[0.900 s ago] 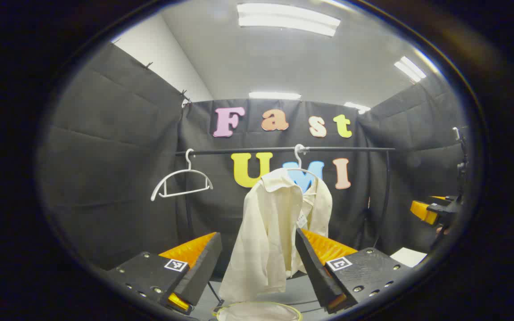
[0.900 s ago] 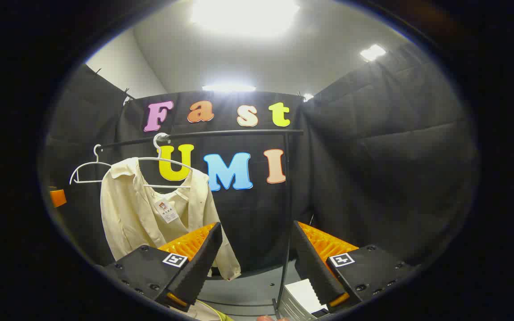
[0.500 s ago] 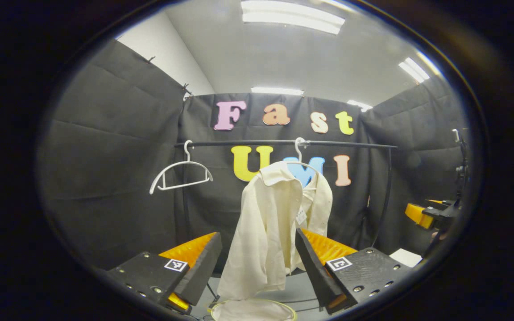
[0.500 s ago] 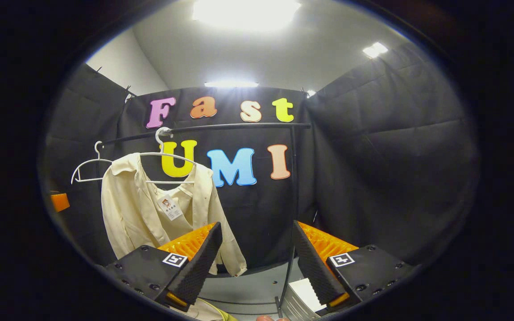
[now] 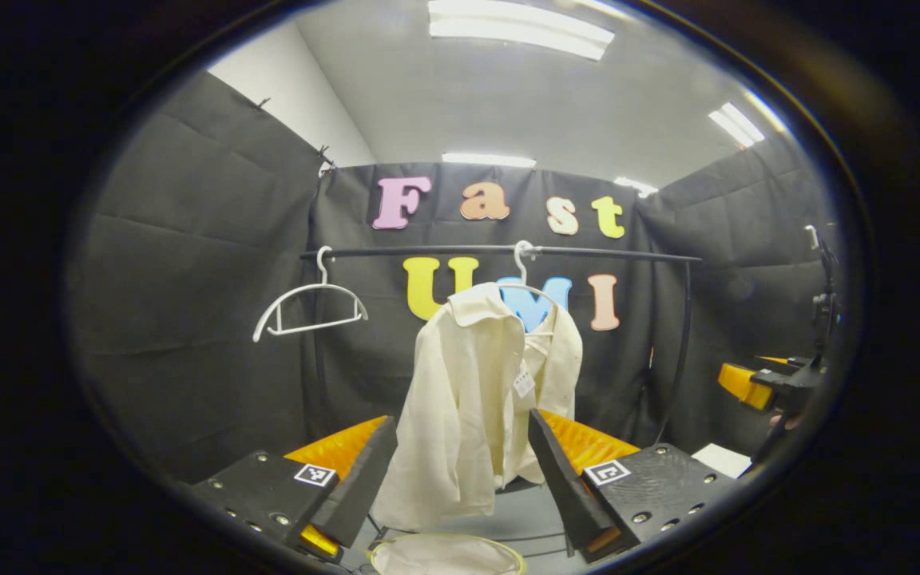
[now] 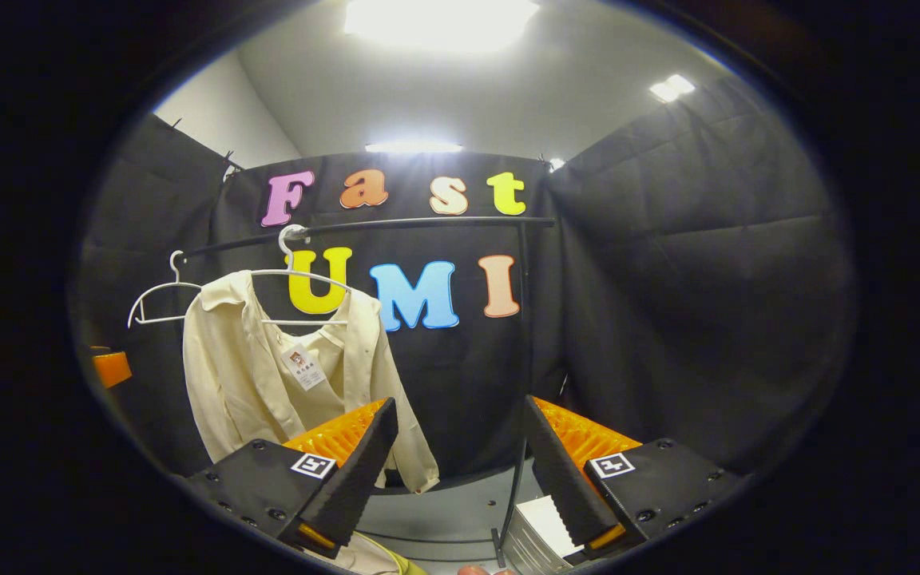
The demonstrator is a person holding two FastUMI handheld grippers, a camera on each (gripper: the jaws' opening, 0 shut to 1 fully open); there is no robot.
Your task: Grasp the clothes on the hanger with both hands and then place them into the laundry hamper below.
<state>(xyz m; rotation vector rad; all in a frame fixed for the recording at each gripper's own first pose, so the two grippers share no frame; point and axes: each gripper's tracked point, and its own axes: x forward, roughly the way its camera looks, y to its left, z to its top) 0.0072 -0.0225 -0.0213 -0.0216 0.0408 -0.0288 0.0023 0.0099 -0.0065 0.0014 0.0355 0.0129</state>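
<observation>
The left gripper [image 5: 460, 479] is held level with its fingers spread apart, nothing between them. Just below it sits the hamper [image 5: 448, 553], and ahead the cream shirt [image 5: 472, 399] hangs on a hanger [image 5: 520, 275] from the rail [image 5: 508, 251]. The right gripper [image 6: 460, 479] also gapes wide, the shirt [image 6: 268, 375] up to its left. A bare hanger [image 5: 308, 307] hangs farther along.

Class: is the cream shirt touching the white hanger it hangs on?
Touching. In the right gripper view the shirt drapes over the hanger, its shoulders resting on the hanger's arms.
</observation>
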